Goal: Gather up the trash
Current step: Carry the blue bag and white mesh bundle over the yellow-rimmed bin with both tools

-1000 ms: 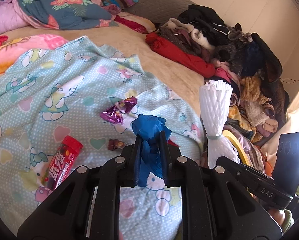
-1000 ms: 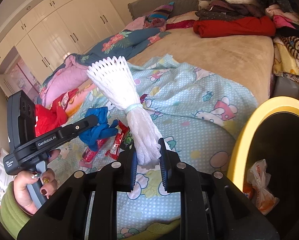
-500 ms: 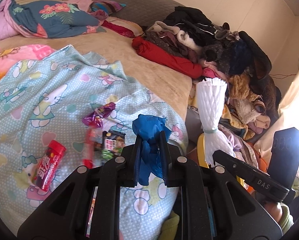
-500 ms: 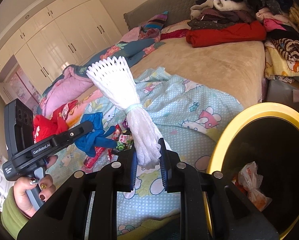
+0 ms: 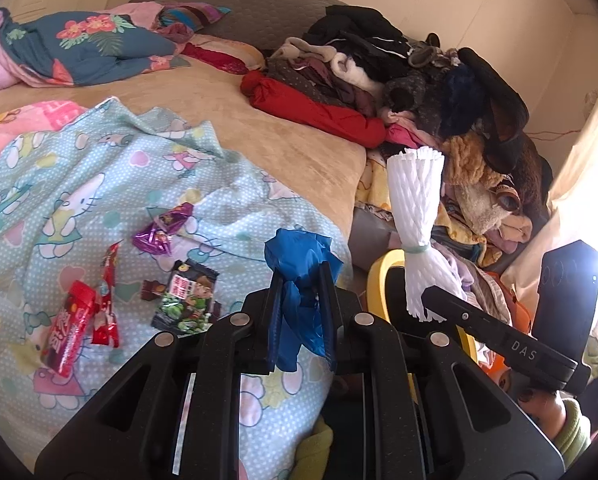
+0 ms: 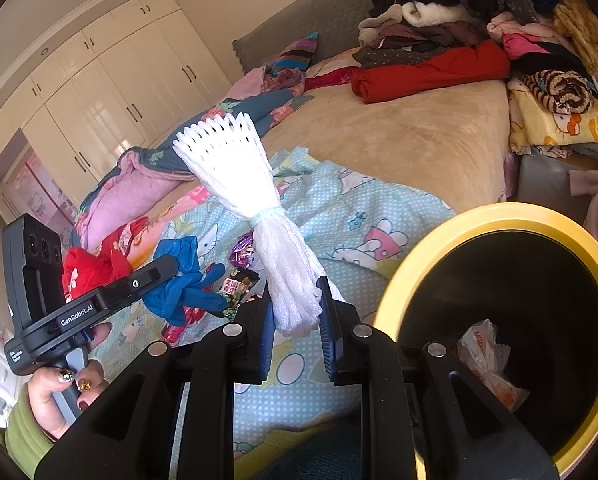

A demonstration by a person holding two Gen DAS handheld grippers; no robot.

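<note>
My left gripper is shut on a crumpled blue glove, held above the bed's near edge; it also shows in the right wrist view. My right gripper is shut on a white foam net sleeve tied with a band, standing upright; it shows in the left wrist view too. A yellow-rimmed black trash bin stands beside the bed, right of the right gripper, with a crumpled wrapper inside. Its rim shows past the glove.
On the Hello Kitty blanket lie a red candy tube, a red wrapper, a purple foil wrapper and a green snack packet. A pile of clothes covers the bed's far right. Wardrobes stand behind.
Both grippers have moved right toward the bed's edge with their loads. The bin has come closer in the right wrist view, and its rim now shows in the left wrist view.
</note>
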